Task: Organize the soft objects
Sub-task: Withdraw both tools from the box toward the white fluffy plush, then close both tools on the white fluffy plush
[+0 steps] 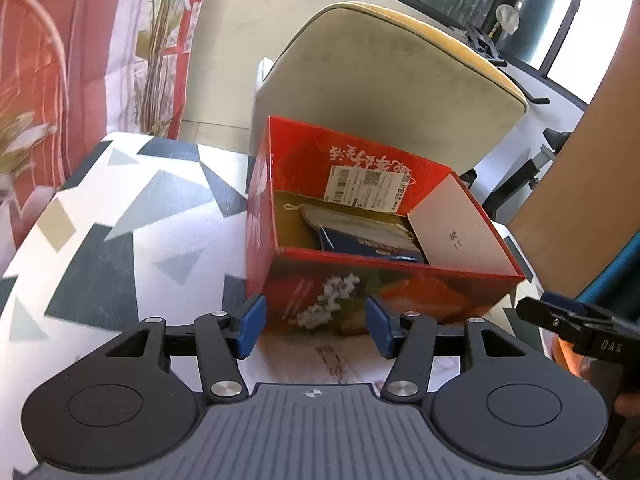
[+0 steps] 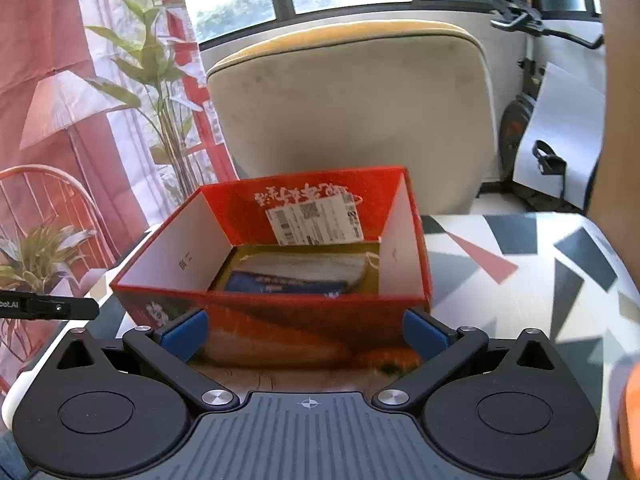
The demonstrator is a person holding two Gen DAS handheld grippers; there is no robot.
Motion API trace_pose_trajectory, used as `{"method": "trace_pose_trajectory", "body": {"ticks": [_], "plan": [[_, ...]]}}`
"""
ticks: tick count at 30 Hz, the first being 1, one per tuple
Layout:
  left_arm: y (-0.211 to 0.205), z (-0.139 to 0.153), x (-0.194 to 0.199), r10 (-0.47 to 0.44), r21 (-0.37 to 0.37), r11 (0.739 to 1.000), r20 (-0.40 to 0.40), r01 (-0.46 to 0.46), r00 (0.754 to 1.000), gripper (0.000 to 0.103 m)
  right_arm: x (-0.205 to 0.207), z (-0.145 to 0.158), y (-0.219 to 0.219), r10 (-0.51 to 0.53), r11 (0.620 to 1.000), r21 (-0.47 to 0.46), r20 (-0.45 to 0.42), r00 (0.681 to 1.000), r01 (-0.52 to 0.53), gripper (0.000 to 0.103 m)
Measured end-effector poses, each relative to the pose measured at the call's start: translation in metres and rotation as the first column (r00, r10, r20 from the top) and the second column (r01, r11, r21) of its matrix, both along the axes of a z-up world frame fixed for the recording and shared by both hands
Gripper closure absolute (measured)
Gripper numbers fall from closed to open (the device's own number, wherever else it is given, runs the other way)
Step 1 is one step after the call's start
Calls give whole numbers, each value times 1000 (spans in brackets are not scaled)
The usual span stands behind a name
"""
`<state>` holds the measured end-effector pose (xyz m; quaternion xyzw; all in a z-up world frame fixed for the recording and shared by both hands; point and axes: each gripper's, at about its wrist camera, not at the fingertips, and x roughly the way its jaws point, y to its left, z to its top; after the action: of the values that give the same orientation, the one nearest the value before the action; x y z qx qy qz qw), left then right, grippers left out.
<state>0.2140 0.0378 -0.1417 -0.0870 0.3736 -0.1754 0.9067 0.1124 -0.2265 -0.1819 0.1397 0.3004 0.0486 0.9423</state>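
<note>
Right wrist view, right hand-held gripper (image 2: 304,338) spread empty before red box (image 2: 280,316), chair (image 2: 352,120) behind, left hand-held gripper (image 1: 316,330) half-spread

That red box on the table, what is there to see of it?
The red box is an open-topped cardboard carton, glossy, with white flowers and lettering printed outside. Its flaps are folded inward, showing plain white faces. A white shipping label is stuck on the far inner wall. It sits upright on the patterned tablecloth, before a cream chair. Inside lie a beige drawstring pouch and a dark blue packet. Neither gripper touches it.
</note>
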Motion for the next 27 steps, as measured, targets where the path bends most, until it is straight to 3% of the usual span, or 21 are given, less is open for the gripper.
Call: {"method": "trace_pose_trajectory", "body": {"ticks": [9, 13, 17, 21, 27], "plan": [[0, -16, -45, -66, 21, 998, -36, 67, 997, 45, -50, -14, 11, 9, 1000, -16, 10, 1000, -9, 1], [-2, -31, -57, -110, 24, 993, -85, 112, 990, 45, -64, -23, 16, 39, 999, 13, -10, 999, -39, 6], [-4, -41, -65, -140, 8, 990, -125, 142, 982, 45, -77, -28, 22, 57, 998, -22, -11, 998, -57, 11], [-4, -40, -69, -142, 9, 990, -109, 144, 984, 45, -87, -27, 28, 69, 995, -79, 13, 998, -68, 11], [-11, -43, -75, -159, 22, 986, -124, 163, 979, 45, -97, -25, 22, 55, 996, -68, 16, 998, -53, 11]]}}
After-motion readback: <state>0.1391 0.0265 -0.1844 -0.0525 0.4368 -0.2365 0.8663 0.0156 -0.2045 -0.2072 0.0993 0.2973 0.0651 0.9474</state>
